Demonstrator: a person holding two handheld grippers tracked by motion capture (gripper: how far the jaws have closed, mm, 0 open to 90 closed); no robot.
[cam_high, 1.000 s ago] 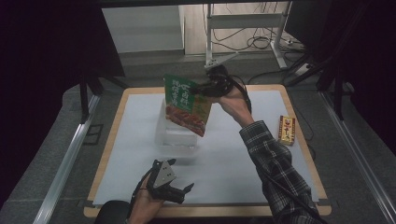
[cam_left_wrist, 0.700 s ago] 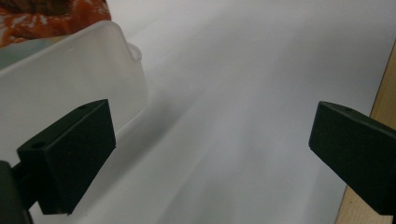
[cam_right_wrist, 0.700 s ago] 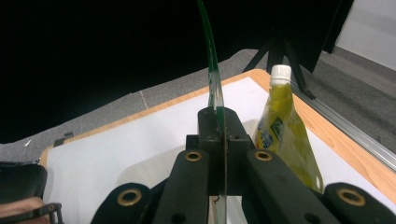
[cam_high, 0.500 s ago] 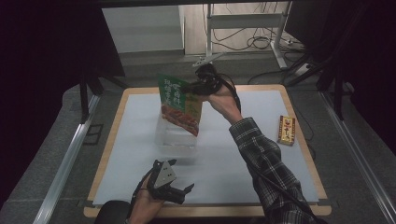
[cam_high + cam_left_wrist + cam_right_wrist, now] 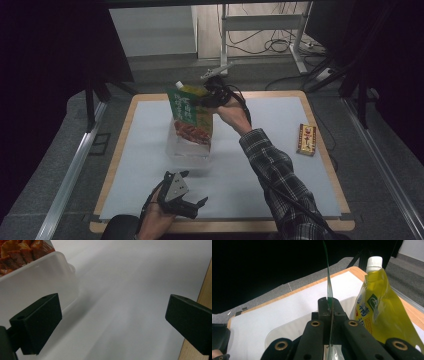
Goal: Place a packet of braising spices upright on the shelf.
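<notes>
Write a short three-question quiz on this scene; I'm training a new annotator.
1. True or false: the right hand-held gripper is shut on the green snack bag.
2. What stands in the clear plastic container beside that bag?
A) a yellow spouted pouch
B) a mug
3. Are the left hand-held gripper jaws open or shut?

Key: 1 true; 2 A, the yellow spouted pouch; 3 open, nothing between them.
</notes>
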